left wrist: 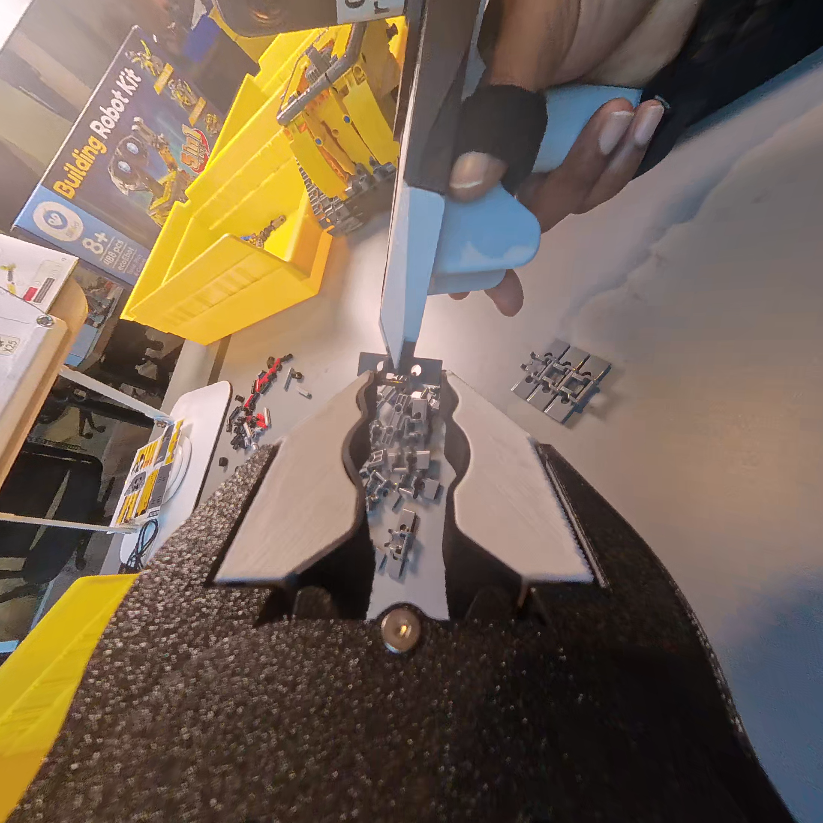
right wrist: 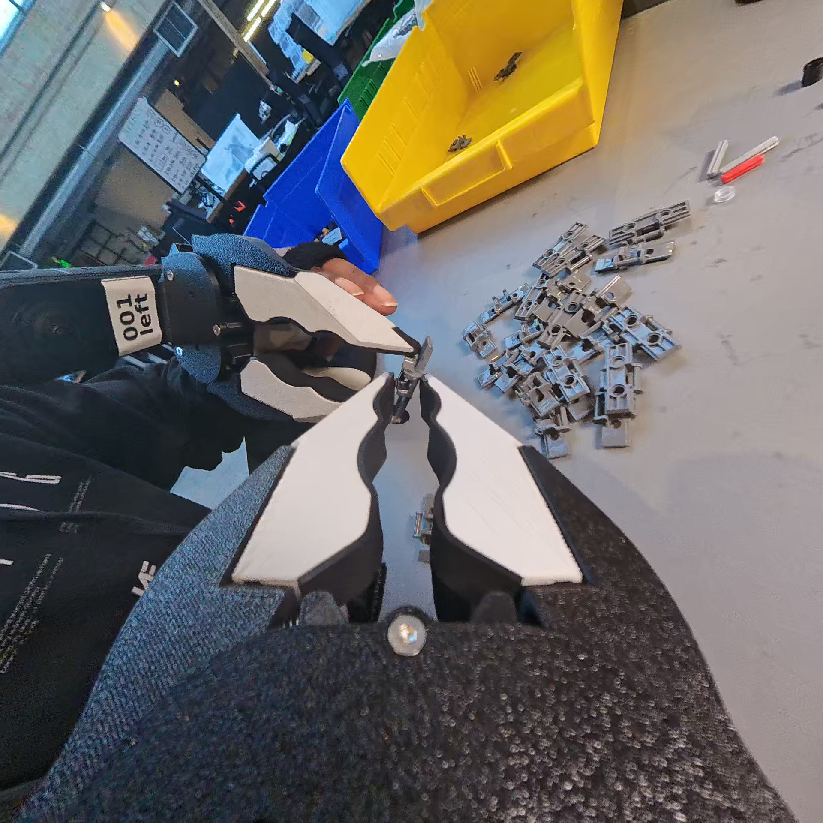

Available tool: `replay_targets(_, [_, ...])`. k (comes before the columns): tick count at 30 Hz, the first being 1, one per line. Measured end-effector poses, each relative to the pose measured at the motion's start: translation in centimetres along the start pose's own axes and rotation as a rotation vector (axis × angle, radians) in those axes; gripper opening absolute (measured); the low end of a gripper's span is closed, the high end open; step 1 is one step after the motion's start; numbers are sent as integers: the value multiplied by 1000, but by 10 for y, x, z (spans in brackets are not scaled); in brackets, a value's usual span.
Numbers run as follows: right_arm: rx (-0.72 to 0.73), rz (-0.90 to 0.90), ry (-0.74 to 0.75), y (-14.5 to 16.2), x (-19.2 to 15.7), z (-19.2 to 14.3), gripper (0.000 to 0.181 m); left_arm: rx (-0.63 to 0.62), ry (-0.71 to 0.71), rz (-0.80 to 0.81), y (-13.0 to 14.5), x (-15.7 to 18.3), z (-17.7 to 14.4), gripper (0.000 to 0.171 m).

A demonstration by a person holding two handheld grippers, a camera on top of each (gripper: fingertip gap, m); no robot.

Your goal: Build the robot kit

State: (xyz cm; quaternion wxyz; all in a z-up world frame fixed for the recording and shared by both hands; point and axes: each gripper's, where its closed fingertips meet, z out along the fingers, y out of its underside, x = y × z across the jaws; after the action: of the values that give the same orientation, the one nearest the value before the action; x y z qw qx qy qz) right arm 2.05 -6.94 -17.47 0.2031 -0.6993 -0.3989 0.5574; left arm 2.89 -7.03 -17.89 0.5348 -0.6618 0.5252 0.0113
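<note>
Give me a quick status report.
Left gripper and right gripper both shut on one grey track link. Loose link pile beside them.

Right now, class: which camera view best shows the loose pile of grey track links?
The right wrist view: the pile of grey track links lies unobstructed on the grey table. The left wrist view shows the pile only through the gap between the left gripper fingers.

A yellow bin (right wrist: 490,147) sits at the table's (right wrist: 735,445) far edge, a blue bin (right wrist: 311,196) beside it. A red rod (right wrist: 741,169) lies near.
</note>
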Motion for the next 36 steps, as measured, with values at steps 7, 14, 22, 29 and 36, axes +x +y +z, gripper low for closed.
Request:
replay_targets(7, [-263,-148,64,25,15,-20,8,58,112,-177,-4,6,-1,26])
replay_targets(14, [-634,-237,112,67,28,-29,8,-67,466,-297,9,68,7,26])
replay_targets(22, [-771,-216,128,73,32,-22,8,-102,494,-251,10,80,10,26])
replay_targets(29, [-839,-209,149,76,31,-23,8,-158,509,-219,18,89,14,21])
replay_targets(36, [-912,-171,170,75,29,-26,8,-167,484,-201,17,91,15,17])
